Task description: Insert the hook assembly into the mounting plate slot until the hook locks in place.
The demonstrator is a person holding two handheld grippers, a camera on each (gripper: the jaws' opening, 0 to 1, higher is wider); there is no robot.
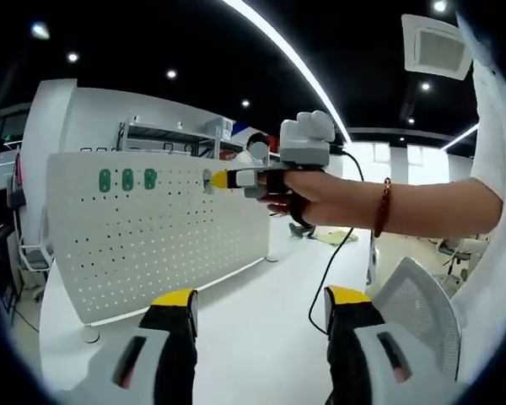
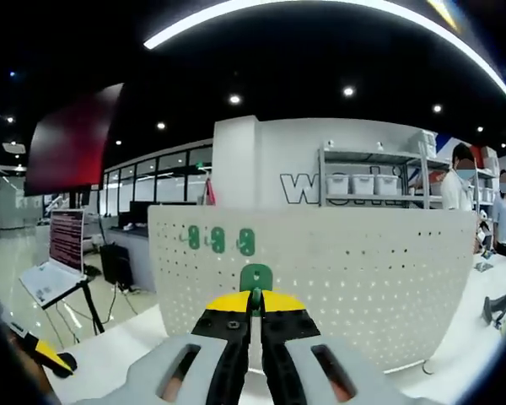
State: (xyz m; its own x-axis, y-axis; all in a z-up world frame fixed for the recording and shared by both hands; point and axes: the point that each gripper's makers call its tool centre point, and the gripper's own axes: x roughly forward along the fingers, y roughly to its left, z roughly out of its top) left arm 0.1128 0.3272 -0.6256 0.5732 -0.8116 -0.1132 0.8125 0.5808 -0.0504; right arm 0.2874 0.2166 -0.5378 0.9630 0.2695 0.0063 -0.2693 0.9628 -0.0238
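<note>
Here, in the right gripper view, the right gripper has its yellow-tipped jaws pressed together on a green hook, whose rounded top stands up above the jaw tips. The hook sits against the face of the white pegboard, the mounting plate that stands upright on the white table. Whether the hook is seated in a slot cannot be told. Up and to the left on the same board, three more green hooks sit in a row near the top edge. Beyond the board are a white wall with shelving holding bins, and a person at the right edge. To the left a laptop stands on a stand.

In the left gripper view, the left gripper is held wide open with nothing between its jaws, low over the table and well apart from the board. The pegboard shows here from the side, with the three green hooks near its upper left. The right gripper comes in from the right, held in a person's hand, its yellow tip touching the board's top right area. A beaded bracelet is on the wrist, and a cable hangs below it. A mesh chair back stands at lower right.
</note>
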